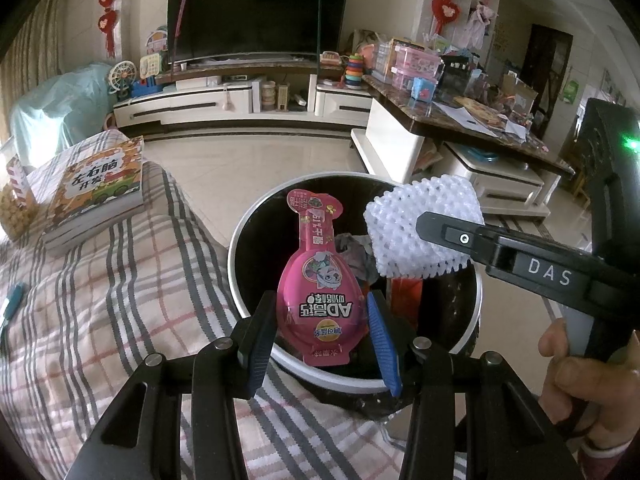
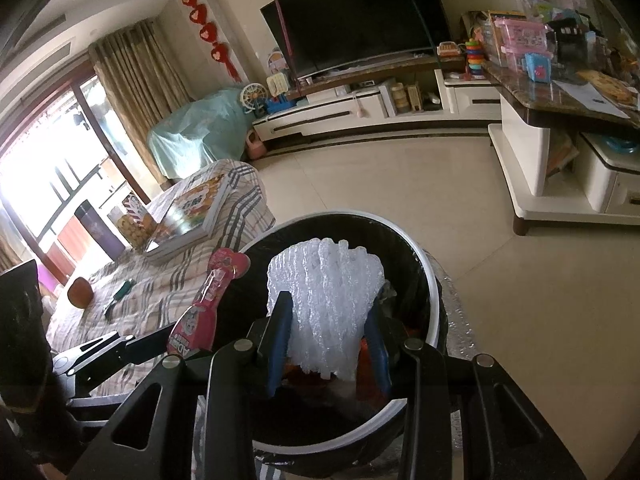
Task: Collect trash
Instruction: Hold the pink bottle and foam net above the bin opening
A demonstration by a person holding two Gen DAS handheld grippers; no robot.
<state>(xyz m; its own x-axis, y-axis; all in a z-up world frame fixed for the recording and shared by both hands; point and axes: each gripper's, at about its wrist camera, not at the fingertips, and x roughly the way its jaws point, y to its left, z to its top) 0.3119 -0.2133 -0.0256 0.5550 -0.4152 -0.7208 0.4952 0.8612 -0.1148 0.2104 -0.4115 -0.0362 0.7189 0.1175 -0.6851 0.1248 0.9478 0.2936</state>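
Right wrist view, foam net [image 2: 328,300] hides bin [image 2: 432,280] contents

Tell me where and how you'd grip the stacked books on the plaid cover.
Take the stacked books across the thickness at the page-edge side facing the bin, coming in level from that side. They lie flat on the plaid cover, too broad to span from above, and that edge looks unobstructed. Both grippers are occupied now: left holds the pink wrapper, right the foam net.
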